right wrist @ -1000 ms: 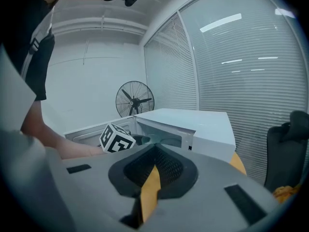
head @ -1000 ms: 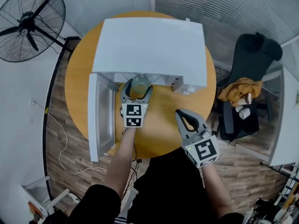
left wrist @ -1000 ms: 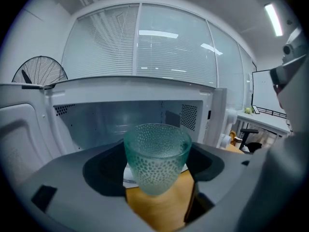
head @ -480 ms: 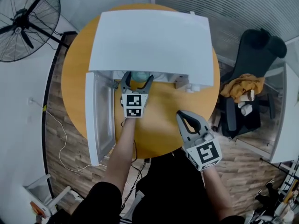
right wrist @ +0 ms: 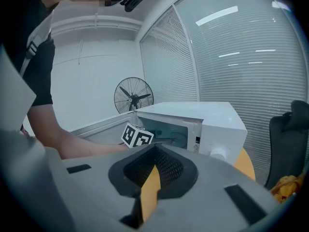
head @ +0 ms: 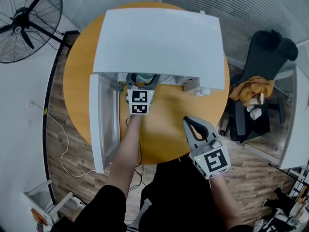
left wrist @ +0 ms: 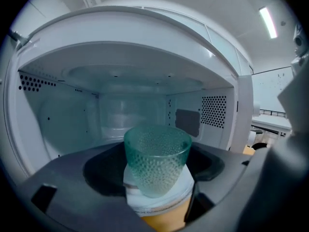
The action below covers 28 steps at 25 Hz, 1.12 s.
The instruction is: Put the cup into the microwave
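The left gripper (head: 141, 82) has its jaws closed on the cup (left wrist: 157, 158), a green dimpled glass held upright by its lower wall. The right gripper (head: 194, 125) has its jaws pressed together on nothing and hangs over the table (head: 166, 129) near the person's body, well clear of the work. The cup is at the mouth of the microwave (head: 159, 40), over the front sill, with the cavity open ahead of it and the door (head: 103, 124) swung wide to the left. I cannot tell whether its base is touching anything yet. To do this step well, I judge the cup should go in level and straight, low enough for its rim to pass under the top edge. It should reach well onto the floor of the cavity before the jaws spread, and the gripper should then back out along the same line so a jaw does not catch the glass. A second ago the cup stood in plain sight in front of the opening in the head view. Now the jaw tips are under the microwave's top edge and the cup is mostly hidden there, while the right gripper has barely moved.
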### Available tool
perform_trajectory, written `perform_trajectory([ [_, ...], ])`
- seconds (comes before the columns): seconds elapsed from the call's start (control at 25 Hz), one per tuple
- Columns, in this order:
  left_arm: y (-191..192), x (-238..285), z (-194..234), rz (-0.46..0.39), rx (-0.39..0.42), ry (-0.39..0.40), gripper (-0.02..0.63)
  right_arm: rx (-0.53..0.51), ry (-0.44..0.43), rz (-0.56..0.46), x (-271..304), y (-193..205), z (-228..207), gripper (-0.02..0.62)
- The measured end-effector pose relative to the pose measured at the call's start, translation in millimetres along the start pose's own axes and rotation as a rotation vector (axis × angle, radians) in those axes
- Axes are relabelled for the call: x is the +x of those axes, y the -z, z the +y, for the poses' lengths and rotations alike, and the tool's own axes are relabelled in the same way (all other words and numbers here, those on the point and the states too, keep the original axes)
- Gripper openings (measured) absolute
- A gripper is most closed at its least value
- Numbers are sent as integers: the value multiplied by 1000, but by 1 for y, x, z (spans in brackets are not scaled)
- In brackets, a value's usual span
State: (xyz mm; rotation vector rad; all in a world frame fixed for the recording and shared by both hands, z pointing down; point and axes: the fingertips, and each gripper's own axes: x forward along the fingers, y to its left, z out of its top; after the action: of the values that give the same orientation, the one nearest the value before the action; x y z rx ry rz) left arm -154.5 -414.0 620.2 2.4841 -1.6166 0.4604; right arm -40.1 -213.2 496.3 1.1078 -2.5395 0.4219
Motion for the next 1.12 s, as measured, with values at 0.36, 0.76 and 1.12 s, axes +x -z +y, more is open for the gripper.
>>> perform_trajectory([
  [0.36, -6, 15, 3, -54, 7, 24, 367, 13, 10, 2, 1, 0, -2, 9],
  [0.76, -14, 39, 11, -84, 37, 16, 367, 25, 19, 9, -2, 3, -3, 9],
  [1.12, -14, 49, 20, -90, -2, 13, 367, 35, 30, 14, -8, 7, -3, 9],
])
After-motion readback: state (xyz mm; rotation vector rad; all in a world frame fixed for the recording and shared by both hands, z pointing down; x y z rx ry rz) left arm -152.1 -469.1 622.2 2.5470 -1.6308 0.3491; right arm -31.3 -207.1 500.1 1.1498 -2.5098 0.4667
